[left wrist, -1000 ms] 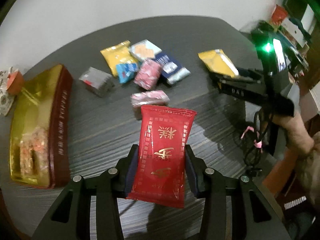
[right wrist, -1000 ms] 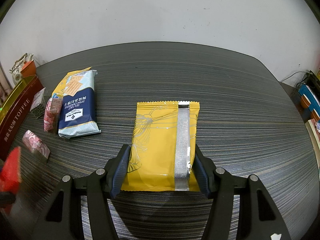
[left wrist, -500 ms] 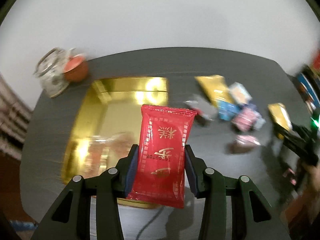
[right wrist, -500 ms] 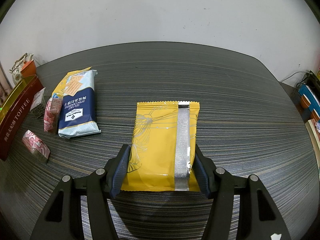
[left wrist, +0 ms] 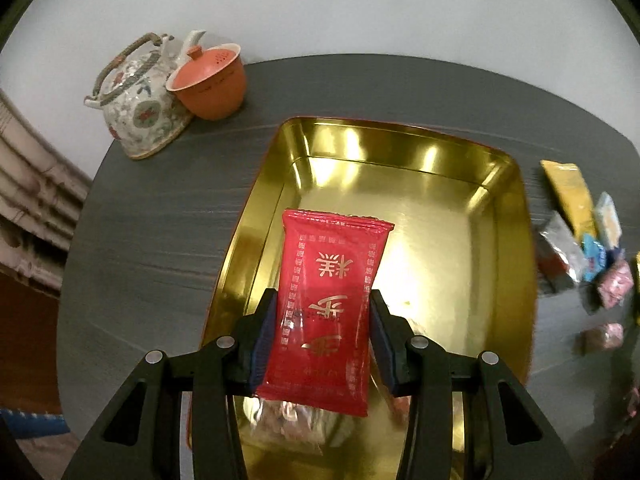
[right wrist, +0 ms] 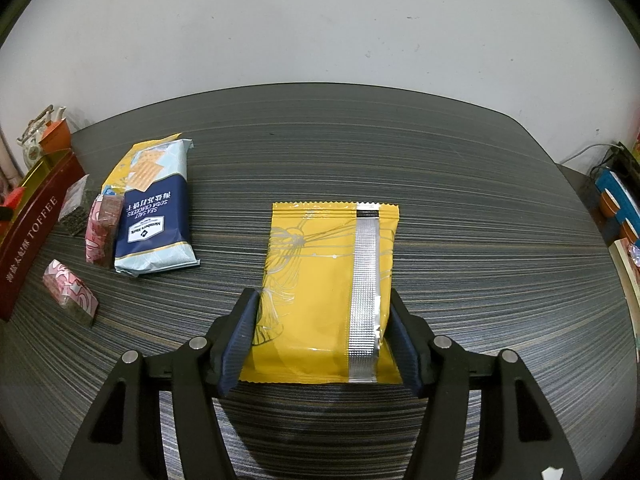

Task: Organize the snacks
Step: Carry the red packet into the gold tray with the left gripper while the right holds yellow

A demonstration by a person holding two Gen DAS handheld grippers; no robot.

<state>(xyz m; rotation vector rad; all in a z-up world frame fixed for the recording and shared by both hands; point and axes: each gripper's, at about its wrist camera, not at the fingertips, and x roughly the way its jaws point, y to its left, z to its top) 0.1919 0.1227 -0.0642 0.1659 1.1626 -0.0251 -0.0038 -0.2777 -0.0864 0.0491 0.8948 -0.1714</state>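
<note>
While the left gripper (left wrist: 323, 326), its fingers clamped on a red snack packet (left wrist: 326, 312), hangs over the gold tin (left wrist: 516, 264) holding few snacks, the right gripper (right wrist: 323, 338) grips a yellow packet (right wrist: 326, 292), and several packets wait at nine o'clock on the tabletop (right wrist: 460, 200).

A red packet (left wrist: 327, 312) with gold writing is held up over the gold tin (left wrist: 508, 240). A few wrapped snacks lie at the near end of the tin, but they look blurry. A yellow packet (right wrist: 326, 292) with a silver strip lies flat on the dark table (right wrist: 460, 200). Farther left lie a blue cracker bag (right wrist: 154, 216) and small pink snacks (right wrist: 70, 292).
</note>
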